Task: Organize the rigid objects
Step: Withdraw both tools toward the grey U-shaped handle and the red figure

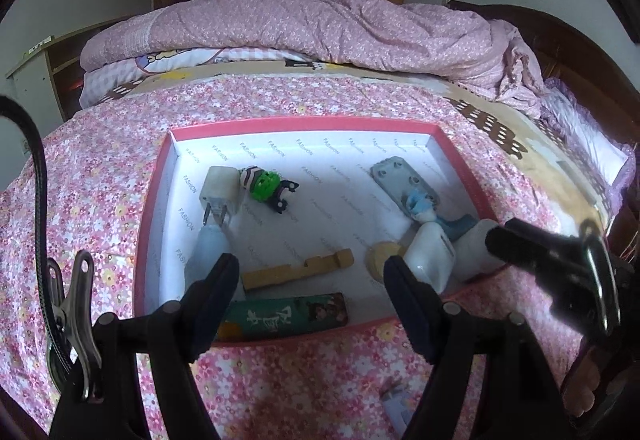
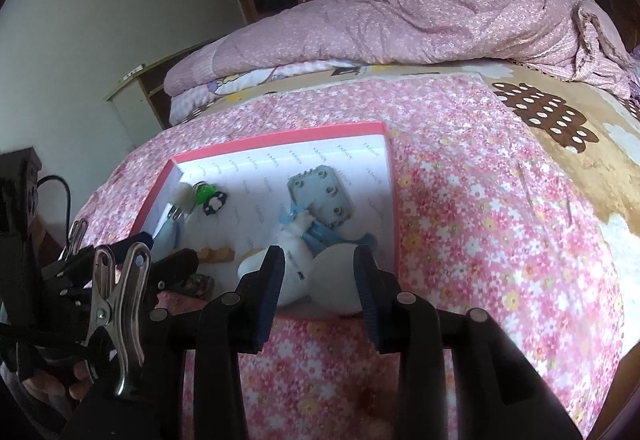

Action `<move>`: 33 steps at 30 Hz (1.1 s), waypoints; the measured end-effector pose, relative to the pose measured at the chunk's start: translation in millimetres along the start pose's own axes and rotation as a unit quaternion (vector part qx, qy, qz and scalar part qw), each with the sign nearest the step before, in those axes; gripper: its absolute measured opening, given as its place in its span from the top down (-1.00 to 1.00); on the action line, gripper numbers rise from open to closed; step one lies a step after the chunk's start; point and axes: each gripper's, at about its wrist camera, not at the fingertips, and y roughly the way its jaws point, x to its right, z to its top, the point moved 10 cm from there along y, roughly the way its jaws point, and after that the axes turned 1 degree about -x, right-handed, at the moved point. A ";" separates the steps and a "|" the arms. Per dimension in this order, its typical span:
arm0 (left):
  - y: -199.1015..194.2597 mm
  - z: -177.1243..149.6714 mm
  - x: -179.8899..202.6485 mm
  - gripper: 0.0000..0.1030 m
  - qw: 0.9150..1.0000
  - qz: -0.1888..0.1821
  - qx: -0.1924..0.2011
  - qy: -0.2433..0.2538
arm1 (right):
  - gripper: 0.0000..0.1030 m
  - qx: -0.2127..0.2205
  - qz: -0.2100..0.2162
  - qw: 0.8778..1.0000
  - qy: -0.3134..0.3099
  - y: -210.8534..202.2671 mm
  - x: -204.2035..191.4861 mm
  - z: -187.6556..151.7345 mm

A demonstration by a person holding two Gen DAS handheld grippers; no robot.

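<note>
My left gripper hangs over the near edge of the box, its fingers spread wide with nothing between them. The box sits on the flowered sheet, pink-rimmed and white inside.

At the box's left side lies a white plug, prongs toward me, and just below it a pale blue bottle that runs under my left finger. Beside the plug is a green toy with black limbs. In the middle a wooden block lies flat, and nearer me, against the front wall, a green lighter. Farther right a grey plate rests tilted, a blue and white figure touching its near end. A tan disc sits next to a white charger by my right finger.

My right gripper is at the box's near right corner, open too, its fingers to either side of a white round thing; whether the pads touch it I cannot tell. The quilt is heaped at the far end of the bed.
</note>
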 end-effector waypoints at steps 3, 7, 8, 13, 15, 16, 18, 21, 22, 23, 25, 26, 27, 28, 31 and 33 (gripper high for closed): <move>-5.5 2.4 2.1 -0.52 1.000 0.000 0.003 0.005 | 0.28 -0.003 0.007 1.000 -0.016 -6.3 -6.9 -5.2; -14.0 0.7 5.7 -0.52 1.000 -0.005 0.006 0.006 | 0.28 -0.005 0.009 0.999 -0.035 -17.6 -13.1 -16.3; -15.7 -0.8 6.2 -0.52 1.000 -0.006 0.006 0.006 | 0.28 -0.006 0.008 0.999 -0.038 -20.4 -13.5 -20.5; -25.1 -13.4 8.5 -0.52 1.000 -0.011 0.002 0.006 | 0.28 -0.013 -0.005 0.999 -0.048 -33.7 -10.2 -42.7; -27.8 -18.8 9.4 -0.52 1.000 -0.012 0.000 0.008 | 0.28 -0.011 -0.014 0.999 -0.046 -39.7 -6.1 -51.1; -29.6 -22.8 10.0 -0.52 1.000 -0.012 -0.001 0.008 | 0.28 -0.009 -0.017 0.999 -0.044 -42.7 -3.8 -54.9; -32.0 -29.9 10.9 -0.52 1.000 -0.014 -0.004 0.006 | 0.28 -0.009 -0.021 0.999 -0.039 -47.8 -0.5 -62.6; -35.1 -42.3 13.4 -0.52 1.000 -0.020 -0.011 0.003 | 0.28 -0.012 -0.025 0.999 -0.035 -54.5 4.2 -72.6; -36.0 -47.3 14.7 -0.52 1.000 -0.021 -0.014 0.004 | 0.28 -0.011 -0.028 0.999 -0.035 -56.8 5.3 -74.5; -36.4 -50.6 15.4 -0.52 1.000 -0.022 -0.016 0.005 | 0.28 -0.010 -0.031 0.999 -0.034 -59.0 7.1 -76.8; -36.8 -58.6 16.9 -0.52 1.000 -0.022 -0.021 0.006 | 0.28 -0.009 -0.035 0.999 -0.030 -62.1 10.2 -80.6; -36.7 -61.9 17.4 -0.52 0.999 -0.023 -0.023 0.006 | 0.28 -0.009 -0.036 0.999 -0.026 -63.1 11.6 -82.7; -36.8 -65.5 18.1 -0.52 0.999 -0.024 -0.026 0.006 | 0.28 -0.010 -0.037 0.999 -0.022 -63.4 13.6 -85.1; -36.8 -70.7 18.3 -0.52 0.999 -0.026 -0.030 0.005 | 0.28 -0.011 -0.037 0.999 -0.017 -63.5 15.7 -88.1; -37.2 -81.7 18.8 -0.52 0.999 -0.031 -0.039 0.001 | 0.28 -0.016 -0.040 0.999 -0.009 -62.3 20.1 -94.9; -37.6 -86.8 19.4 -0.52 0.999 -0.033 -0.044 -0.001 | 0.28 -0.019 -0.043 0.999 -0.003 -60.8 23.4 -99.4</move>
